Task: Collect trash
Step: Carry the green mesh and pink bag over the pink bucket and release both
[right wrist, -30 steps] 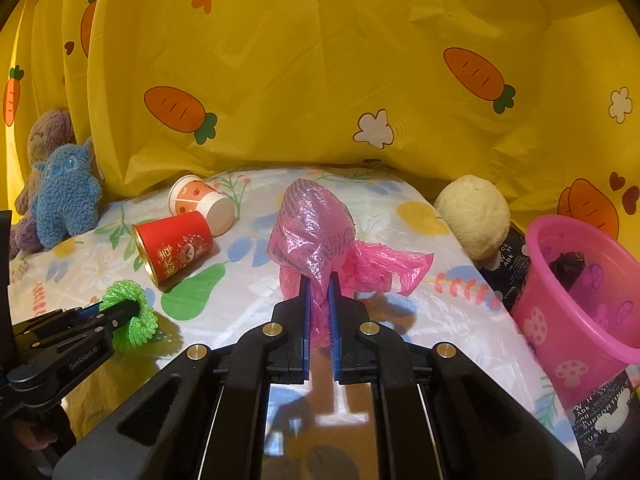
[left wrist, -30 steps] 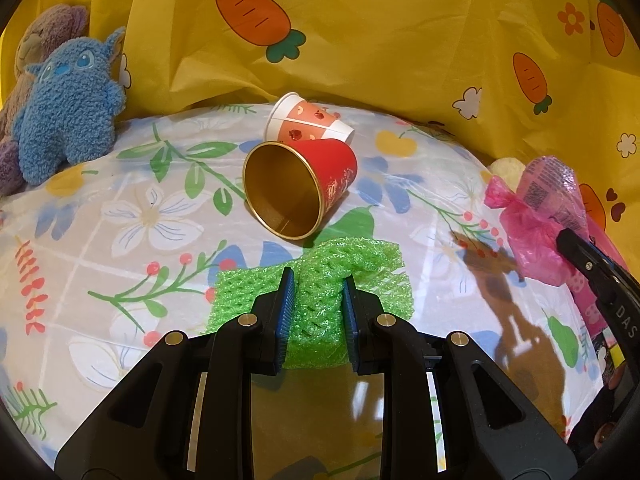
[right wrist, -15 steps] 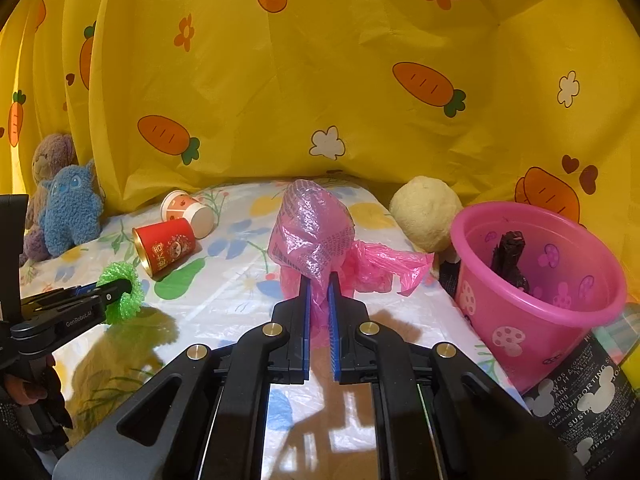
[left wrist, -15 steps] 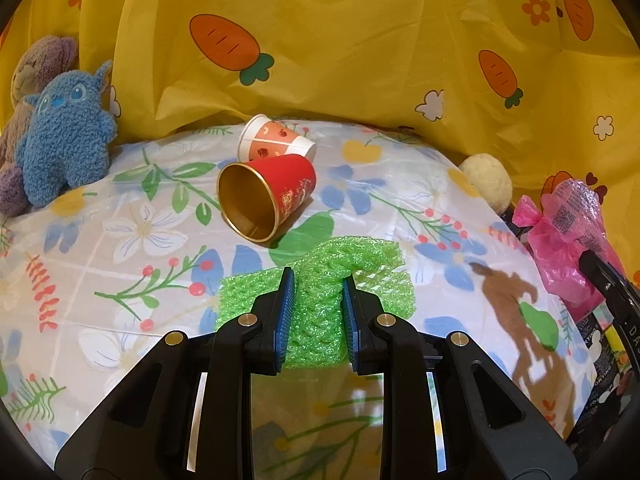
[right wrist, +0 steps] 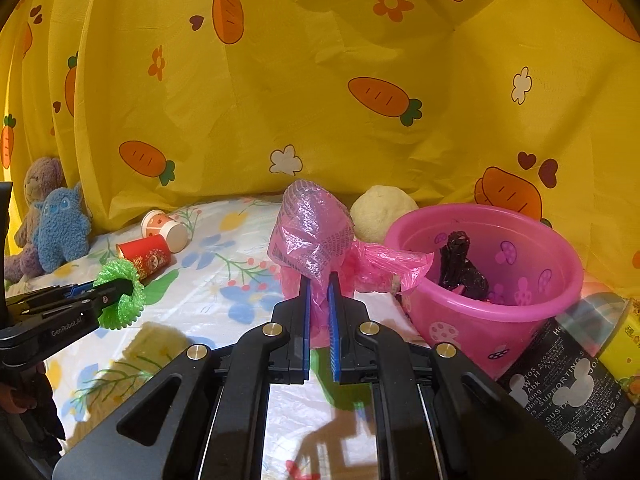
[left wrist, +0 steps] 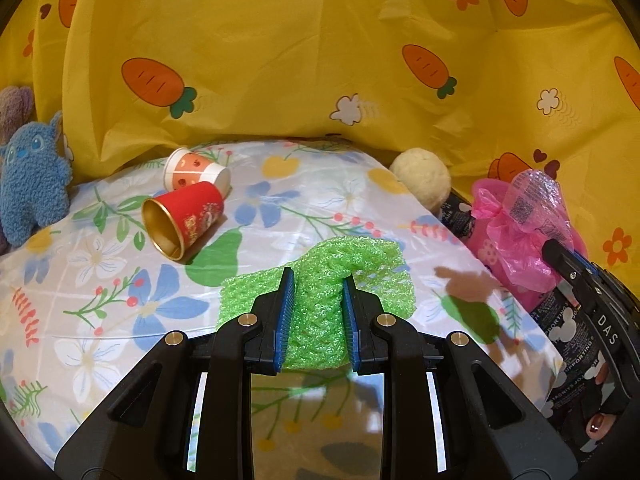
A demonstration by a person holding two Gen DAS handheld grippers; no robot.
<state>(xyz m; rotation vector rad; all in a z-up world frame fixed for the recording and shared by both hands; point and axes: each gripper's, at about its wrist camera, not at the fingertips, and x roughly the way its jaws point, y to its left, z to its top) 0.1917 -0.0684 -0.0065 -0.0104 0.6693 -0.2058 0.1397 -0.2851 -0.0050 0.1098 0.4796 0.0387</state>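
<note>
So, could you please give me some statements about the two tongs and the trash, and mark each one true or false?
1. The left tongs grip a green foam net sleeve. True.
2. The right tongs are empty. False: they pinch a crumpled pink plastic bag.
3. The round pink plastic bucket is empty. False: a dark crumpled item lies inside.
4. The red paper cup with gold lining lies on its side. True.
5. The white-and-orange paper cup stands upright. False: it also lies on its side.
</note>
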